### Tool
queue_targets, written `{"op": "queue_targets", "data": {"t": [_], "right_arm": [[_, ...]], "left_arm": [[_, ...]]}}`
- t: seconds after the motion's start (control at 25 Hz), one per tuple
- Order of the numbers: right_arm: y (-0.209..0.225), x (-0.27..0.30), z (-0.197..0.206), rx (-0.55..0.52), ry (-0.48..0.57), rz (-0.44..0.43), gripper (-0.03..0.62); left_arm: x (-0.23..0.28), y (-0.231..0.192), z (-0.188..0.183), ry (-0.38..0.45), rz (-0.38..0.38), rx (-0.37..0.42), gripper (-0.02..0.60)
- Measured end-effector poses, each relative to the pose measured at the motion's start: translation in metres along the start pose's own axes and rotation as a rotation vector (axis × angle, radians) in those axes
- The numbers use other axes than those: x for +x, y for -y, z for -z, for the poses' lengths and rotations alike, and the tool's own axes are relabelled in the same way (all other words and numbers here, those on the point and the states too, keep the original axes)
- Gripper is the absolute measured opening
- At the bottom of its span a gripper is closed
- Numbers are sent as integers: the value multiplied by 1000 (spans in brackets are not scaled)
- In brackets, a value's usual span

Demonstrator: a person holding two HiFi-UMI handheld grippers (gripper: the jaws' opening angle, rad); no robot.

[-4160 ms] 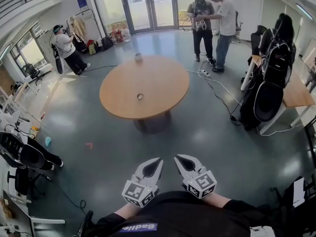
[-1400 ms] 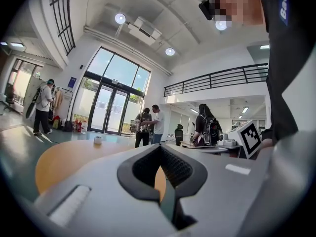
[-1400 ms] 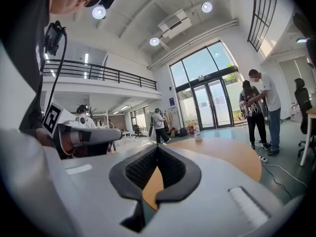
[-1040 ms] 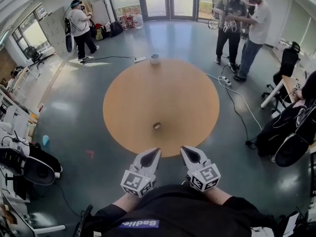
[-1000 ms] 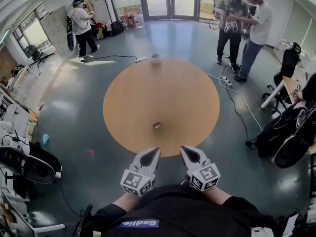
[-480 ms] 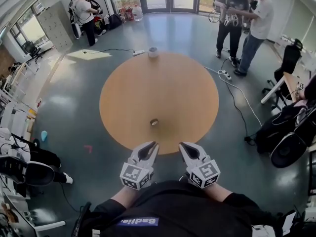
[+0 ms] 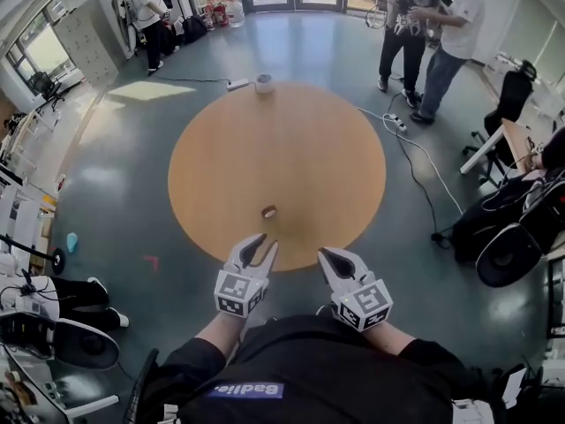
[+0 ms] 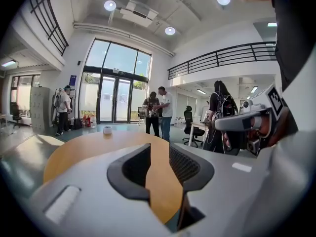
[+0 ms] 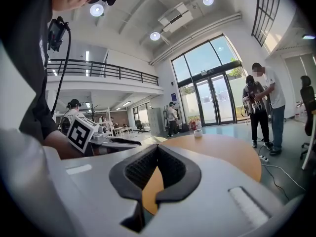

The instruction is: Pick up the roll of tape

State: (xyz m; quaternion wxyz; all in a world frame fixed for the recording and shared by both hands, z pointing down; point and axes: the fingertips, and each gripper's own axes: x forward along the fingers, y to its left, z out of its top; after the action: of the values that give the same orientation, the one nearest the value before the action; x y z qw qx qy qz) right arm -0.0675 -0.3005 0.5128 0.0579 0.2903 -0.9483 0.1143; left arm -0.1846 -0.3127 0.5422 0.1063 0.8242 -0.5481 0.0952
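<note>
A small brown roll of tape [image 7: 269, 211] lies flat on the round wooden table [image 7: 318, 148], near its front edge. My left gripper [image 7: 261, 242] reaches over that edge, just short of the roll and not touching it. Its jaws have just been opening and stand apart with only table top between them [image 8: 159, 147]. My right gripper [image 7: 324, 255] hangs level beside it at the table's rim, jaws shut and empty [image 9: 157, 147]. Neither gripper view shows the small roll.
A bigger white roll [image 7: 263, 83] stands at the table's far edge and also shows in both gripper views [image 8: 107, 130] [image 9: 198, 133]. Two people [image 7: 424, 34] stand beyond the table at the right, with a cable [image 7: 415, 162] on the floor. Office chairs [image 7: 508, 237] stand right.
The table has come nearer in the head view. My left gripper has moved forward and down over the table edge toward the small roll, and its jaws have parted. The right gripper has kept its place.
</note>
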Motion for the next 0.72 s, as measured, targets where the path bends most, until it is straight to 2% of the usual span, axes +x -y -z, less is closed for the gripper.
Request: {"op": "queue_targets", "data": {"t": [0.36, 0.72], "right_arm": [[19, -4, -3, -2, -17, 58, 3], [22, -17, 6, 11, -53, 104, 5]], "left_arm": [[48, -33, 28, -49, 7, 59, 166], [87, -63, 65, -164, -9, 112, 177]]}}
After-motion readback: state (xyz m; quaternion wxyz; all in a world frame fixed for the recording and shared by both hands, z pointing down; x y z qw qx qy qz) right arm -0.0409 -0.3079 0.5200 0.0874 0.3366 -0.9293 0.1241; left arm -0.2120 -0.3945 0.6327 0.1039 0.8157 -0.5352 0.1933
